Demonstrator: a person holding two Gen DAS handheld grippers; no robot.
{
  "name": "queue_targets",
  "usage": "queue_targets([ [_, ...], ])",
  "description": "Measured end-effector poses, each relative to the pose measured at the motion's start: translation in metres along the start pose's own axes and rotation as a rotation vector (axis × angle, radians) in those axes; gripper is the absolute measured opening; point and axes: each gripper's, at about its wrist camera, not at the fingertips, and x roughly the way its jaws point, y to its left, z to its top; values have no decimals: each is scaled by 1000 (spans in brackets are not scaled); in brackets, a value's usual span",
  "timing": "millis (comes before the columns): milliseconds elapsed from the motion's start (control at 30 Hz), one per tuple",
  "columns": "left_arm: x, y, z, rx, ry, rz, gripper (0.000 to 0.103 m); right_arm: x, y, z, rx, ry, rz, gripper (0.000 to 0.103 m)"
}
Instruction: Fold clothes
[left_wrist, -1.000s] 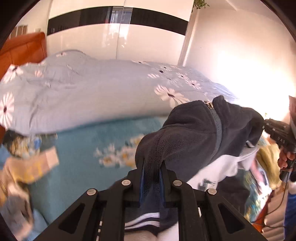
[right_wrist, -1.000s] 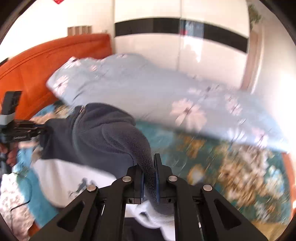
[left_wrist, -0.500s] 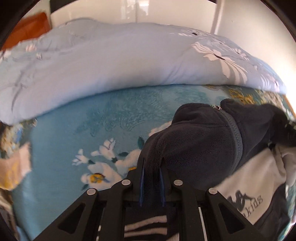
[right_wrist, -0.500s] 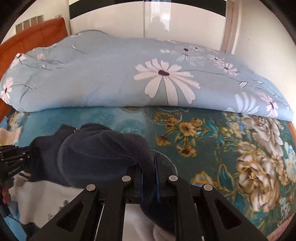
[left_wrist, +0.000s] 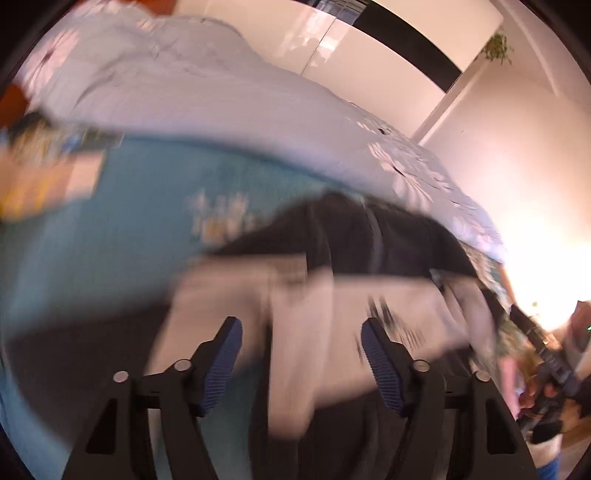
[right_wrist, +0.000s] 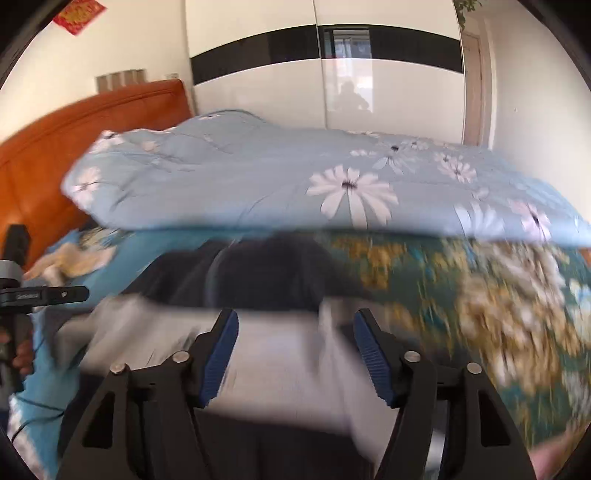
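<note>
Now, left gripper: held spread wide, nothing gripped.
Right gripper: likewise spread.
Jacket: laid on bedsheet.

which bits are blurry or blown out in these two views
Left wrist view: the jacket and bedsheet are smeared by motion blur, sunlight washes out the right wall, and the fingers stay sharp. Right wrist view: the jacket and sheet are blurred, the quilt and wardrobe fairly crisp.
</note>
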Motion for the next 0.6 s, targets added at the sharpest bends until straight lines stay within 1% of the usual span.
queue_targets([
  [67, -11, 16, -41, -80, 31, -55, 73, -32, -10, -40, 29, 35, 29, 71],
  [100, -14, 22, -57, -120, 34, -66, 73, -43, -19, -64, 63, 76, 33, 72],
  [167, -16, 28, -85, -182, 39, -81, 73, -55, -34, -97, 142, 114, 12, 72],
  [200, -15, 30, -95, -208, 46, -91, 73, -61, -42, -113, 185, 132, 4, 72],
  [267, -9, 32, -112, -253, 68, -113, 73, -67, -60, -139, 327, 139, 56, 72],
  [333, -6, 30, -122, -276, 86, -107, 73, -68, -74, -157, 455, 121, 137, 72],
  [433, -8, 22, -133, -276, 89, -93, 73, -62, -86, -173, 570, 96, 169, 72],
  [500, -8, 16, -138, -269, 106, -90, 74, -58, -89, -181, 642, 85, 198, 72],
  [600, -7, 7, -142, -252, 110, -65, 74, -59, -86, -183, 700, 47, 243, 72],
])
